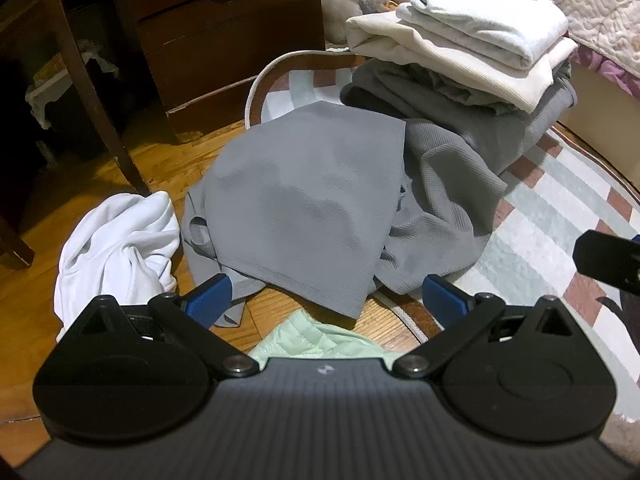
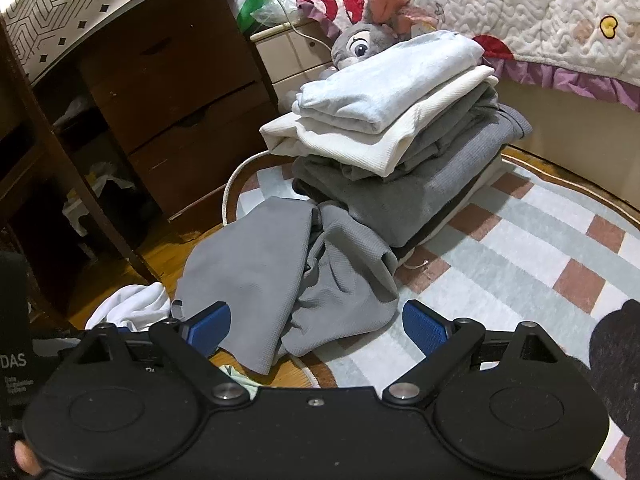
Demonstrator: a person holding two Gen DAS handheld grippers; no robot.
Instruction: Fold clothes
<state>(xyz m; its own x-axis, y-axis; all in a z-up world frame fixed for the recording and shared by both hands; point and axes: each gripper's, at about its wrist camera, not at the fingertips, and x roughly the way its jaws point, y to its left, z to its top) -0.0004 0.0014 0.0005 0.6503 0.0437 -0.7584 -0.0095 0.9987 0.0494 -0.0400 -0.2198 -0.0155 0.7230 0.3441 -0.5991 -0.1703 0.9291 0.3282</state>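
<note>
Bedroom floor made up the workspace: warm wooden boards [image 1: 168,168] on the left and a pale checked oval rug [image 1: 560,216] on the right, with a dark brown wooden drawer chest [image 1: 224,40] standing behind and a quilted bedspread [image 2: 520,16] hanging at the far right.

Left of the left gripper [image 1: 326,296], a crumpled white cotton garment [image 1: 120,240] lay bunched on the boards, seemingly set aside to wait its turn. Straight ahead of that gripper, just beyond its blue pads, sprawled the loose grey waffle-knit garment [image 1: 312,208], half on the boards and half on the rug, one flat panel lying over rumpled folds; it looked like the piece next to be folded. A pale green quilted cloth [image 1: 316,340] peeked out beneath the gripper. Its fingers stood wide apart with nothing between them, probably readied to take an edge.

The right gripper [image 2: 316,322] hovered near the same grey garment, its fingers likewise spread wide and empty, apparently so that both could lift the cloth together.

Ahead and to the right of both grippers rose a neat stack of folded clothes [image 2: 392,136], grey below, cream and pale blue on top, kept on the rug clear of the working patch. A grey plush toy [image 2: 360,44] sat behind the stack.
</note>
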